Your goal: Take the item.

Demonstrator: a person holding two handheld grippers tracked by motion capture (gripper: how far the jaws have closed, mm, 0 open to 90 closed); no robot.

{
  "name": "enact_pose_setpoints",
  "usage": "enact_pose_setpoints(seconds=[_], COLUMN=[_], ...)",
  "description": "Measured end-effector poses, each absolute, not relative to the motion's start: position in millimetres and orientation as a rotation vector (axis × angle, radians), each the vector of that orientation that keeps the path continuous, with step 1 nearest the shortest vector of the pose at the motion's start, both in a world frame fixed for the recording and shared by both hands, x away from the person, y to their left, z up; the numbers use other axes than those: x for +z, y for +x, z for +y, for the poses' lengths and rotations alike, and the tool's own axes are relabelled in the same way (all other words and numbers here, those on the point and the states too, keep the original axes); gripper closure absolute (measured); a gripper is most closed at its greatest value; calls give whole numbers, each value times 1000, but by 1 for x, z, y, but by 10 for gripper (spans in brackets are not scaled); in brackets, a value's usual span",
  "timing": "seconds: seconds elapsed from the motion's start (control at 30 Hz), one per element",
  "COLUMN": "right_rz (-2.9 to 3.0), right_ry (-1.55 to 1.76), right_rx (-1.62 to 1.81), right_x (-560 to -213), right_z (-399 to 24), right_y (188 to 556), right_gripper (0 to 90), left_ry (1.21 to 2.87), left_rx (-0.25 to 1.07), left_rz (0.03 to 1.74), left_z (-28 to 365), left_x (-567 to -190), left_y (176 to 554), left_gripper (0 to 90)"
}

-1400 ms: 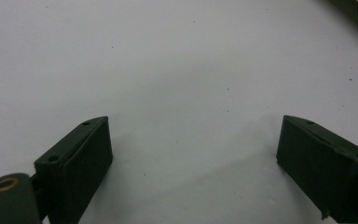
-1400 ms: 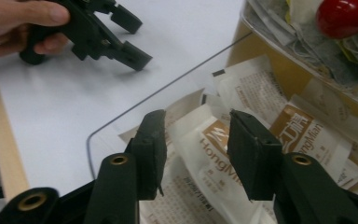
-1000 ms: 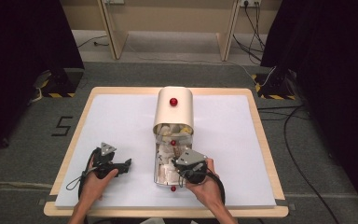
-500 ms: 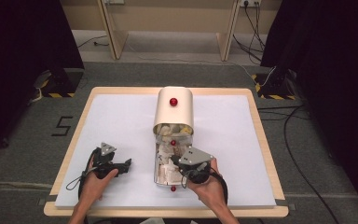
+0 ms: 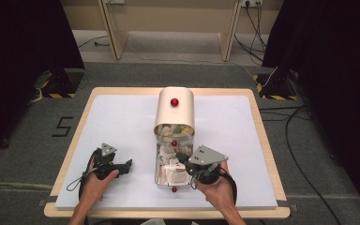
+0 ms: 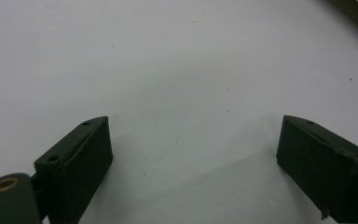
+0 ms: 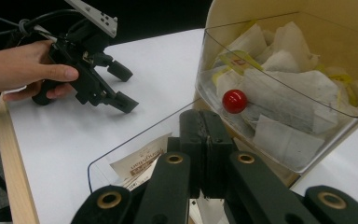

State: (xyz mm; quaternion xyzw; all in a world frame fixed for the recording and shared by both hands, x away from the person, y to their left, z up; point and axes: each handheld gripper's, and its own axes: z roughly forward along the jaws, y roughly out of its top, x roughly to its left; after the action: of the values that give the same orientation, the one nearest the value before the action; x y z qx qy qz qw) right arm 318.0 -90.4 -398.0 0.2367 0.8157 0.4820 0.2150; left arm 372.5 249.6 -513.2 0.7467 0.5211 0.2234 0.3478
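two grippers logged at one white table top (image 5: 122,117). item: tea-bag box (image 5: 174,112), cream body with rounded hood and red knob (image 5: 174,102), stood mid-table; its clear drawers stepped out toward the person, upper drawer (image 7: 307,107) packed with paper tea bags (image 7: 284,84) and fronted by a second red knob (image 7: 234,101), lower drawer (image 5: 171,171) holding flat sachets (image 7: 142,158), a third red knob (image 5: 174,189) at its near end. right gripper (image 5: 187,161) hung over the lower drawer, held in the right hand (image 5: 218,192); jaws pressed together, pad against pad, whether anything thin lay between them could not be told; grey three-cornered plate (image 5: 207,154) on top. left gripper (image 5: 122,166) lay on the table top left of the box and well apart from it, held in the left hand (image 5: 96,183); jaws spread wide, bare white surface between them. wooden table edge (image 5: 70,154) framed the white top; grey carpet (image 5: 37,140) beyond
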Motion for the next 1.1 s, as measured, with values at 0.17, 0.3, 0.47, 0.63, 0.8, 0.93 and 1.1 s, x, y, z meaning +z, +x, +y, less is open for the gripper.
enact_pose_setpoints(seconds=[0.17, 0.3, 0.47, 0.63, 0.8, 0.93, 1.1], right_rz=[2248, 2234, 2200, 2174, 2149, 2127, 2116], right_ry=[673, 685, 701, 726, 756, 794, 823], right_rx=[1355, 1363, 1379, 1382, 1371, 1357, 1347], right_x=[-397, -394, -387, -384, -383, -385, -388], right_z=[-96, -101, -114, -125, -137, -148, -155], right_y=[317, 316, 314, 313, 313, 318, 323], right_gripper=[895, 895, 895, 895, 895, 895, 895], left_ry=[1936, 1936, 1936, 1936, 1936, 1936, 1936], left_rx=[580, 579, 579, 579, 579, 579, 579], left_rz=[1351, 1351, 1351, 1351, 1351, 1351, 1351], left_z=[250, 250, 250, 250, 250, 250, 250], left_x=[-513, -513, -513, -513, -513, -513, -513], left_y=[373, 373, 373, 373, 373, 373, 373], left_gripper=[94, 94, 93, 94, 94, 93, 94])
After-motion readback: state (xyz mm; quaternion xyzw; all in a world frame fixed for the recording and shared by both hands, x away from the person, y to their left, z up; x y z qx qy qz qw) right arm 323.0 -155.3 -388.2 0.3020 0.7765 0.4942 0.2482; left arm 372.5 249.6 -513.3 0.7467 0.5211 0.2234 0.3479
